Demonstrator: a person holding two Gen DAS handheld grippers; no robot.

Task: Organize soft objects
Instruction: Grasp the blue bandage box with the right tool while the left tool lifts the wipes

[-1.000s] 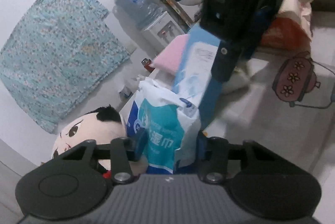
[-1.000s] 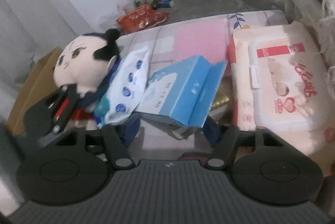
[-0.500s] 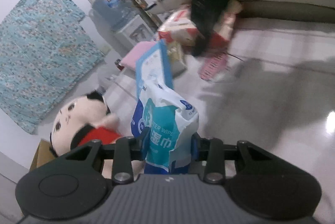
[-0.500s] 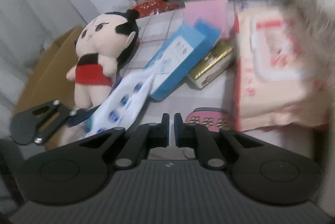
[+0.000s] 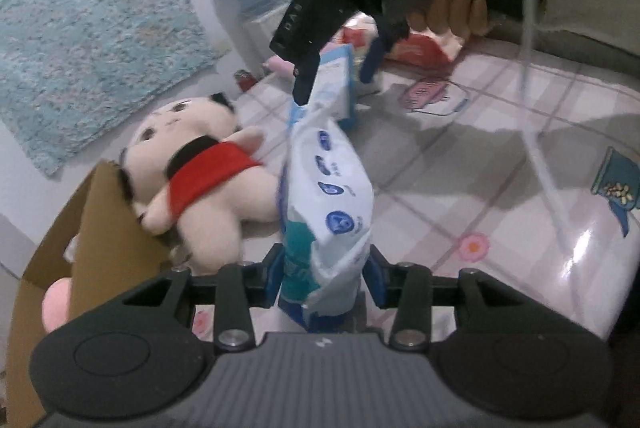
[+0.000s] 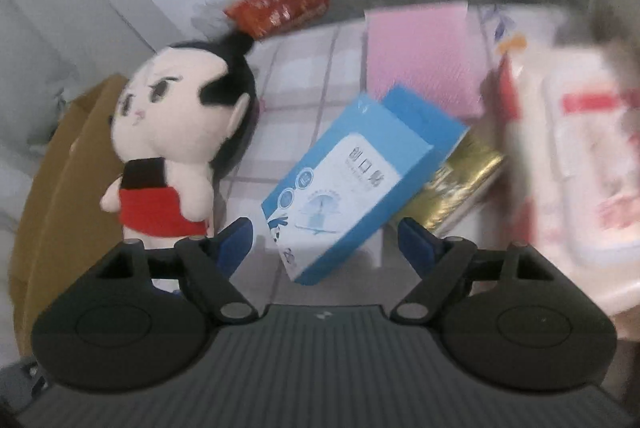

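The right tongs stand wide apart, having just been opening, and grip nothing. The blue box lies between and just ahead of their tips, its near corner reaching into the gap, but neither pad presses on it. Its long axis runs diagonally away from the tongs, up and to the right, so a squeeze from here would land across a corner and not across the flat sides; I judge the wrist needs a turn to square up. The far end of the box leans on a gold packet. To the right of the tongs sits a large pink wipes pack, blurred. To their left stands the plush doll, and beyond it the cardboard box.

The left tongs are clamped on the lower end of a soft blue-and-white wipes pouch, though the jaws have just eased a little wider. The pouch rises upright from the pads. To their left the cardboard box is open; something pink shows at its edge, but its contents are otherwise hidden. It looks the likely bin for the pouch.
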